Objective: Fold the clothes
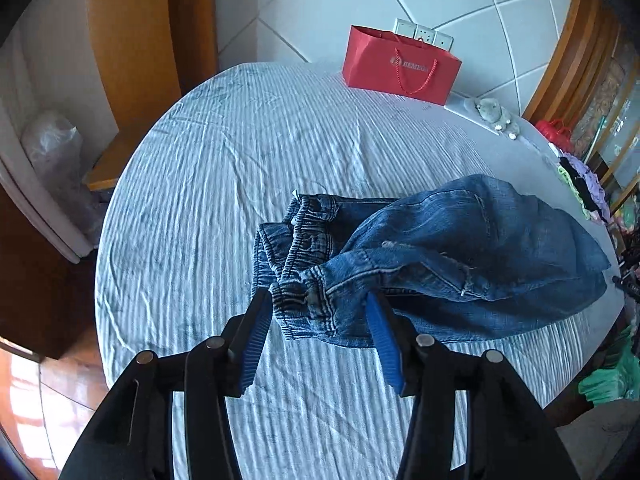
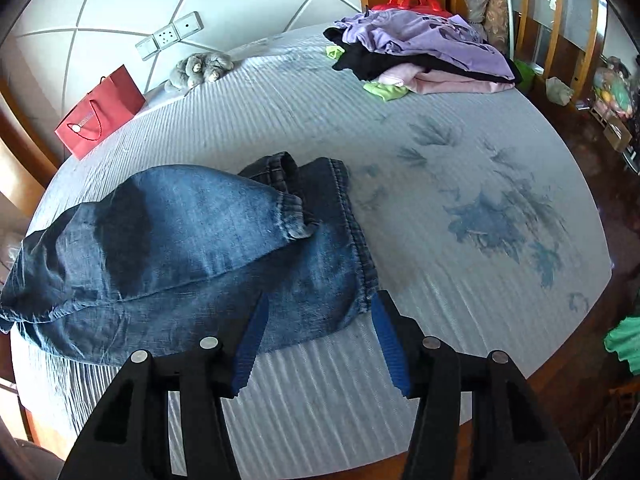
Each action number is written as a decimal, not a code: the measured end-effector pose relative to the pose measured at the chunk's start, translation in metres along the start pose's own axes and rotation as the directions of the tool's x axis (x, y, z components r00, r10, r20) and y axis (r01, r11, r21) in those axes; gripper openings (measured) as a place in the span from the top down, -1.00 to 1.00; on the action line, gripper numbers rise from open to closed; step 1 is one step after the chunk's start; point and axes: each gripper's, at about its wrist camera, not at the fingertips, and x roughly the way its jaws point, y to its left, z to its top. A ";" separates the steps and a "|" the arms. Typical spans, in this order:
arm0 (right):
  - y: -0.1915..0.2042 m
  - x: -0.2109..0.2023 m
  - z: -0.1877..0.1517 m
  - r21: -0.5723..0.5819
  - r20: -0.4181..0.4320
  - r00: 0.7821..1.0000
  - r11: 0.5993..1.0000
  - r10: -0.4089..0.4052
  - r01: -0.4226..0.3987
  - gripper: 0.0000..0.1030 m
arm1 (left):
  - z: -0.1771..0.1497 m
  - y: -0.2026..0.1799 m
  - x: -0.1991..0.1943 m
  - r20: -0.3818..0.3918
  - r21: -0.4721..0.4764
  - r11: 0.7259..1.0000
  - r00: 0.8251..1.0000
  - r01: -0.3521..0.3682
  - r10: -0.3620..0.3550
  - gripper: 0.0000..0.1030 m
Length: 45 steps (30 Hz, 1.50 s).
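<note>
While both jaws gape, jeans (image 1: 440, 256) lie folded on bed (image 1: 200, 200).

We see faded blue jeans (image 1: 460, 248) on a pale blue striped, leaf-printed sheet (image 2: 460, 184), near a red bag (image 1: 400, 66).

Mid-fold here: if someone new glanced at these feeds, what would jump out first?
The blue jeans, folded over in a puffy heap on the striped bed sheet, with both open grippers at their near edge: left gripper at the elastic cuffs, right gripper at the other end. Next, the red paper bag by the headboard and the pile of clothes at the bed's far right.
</note>
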 end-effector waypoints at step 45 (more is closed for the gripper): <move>-0.037 0.002 -0.028 0.156 -0.250 0.966 0.982 -0.068 0.110 -0.17 | 0.029 -0.015 0.102 -0.111 -0.080 0.983 0.981 -0.165 0.156 0.23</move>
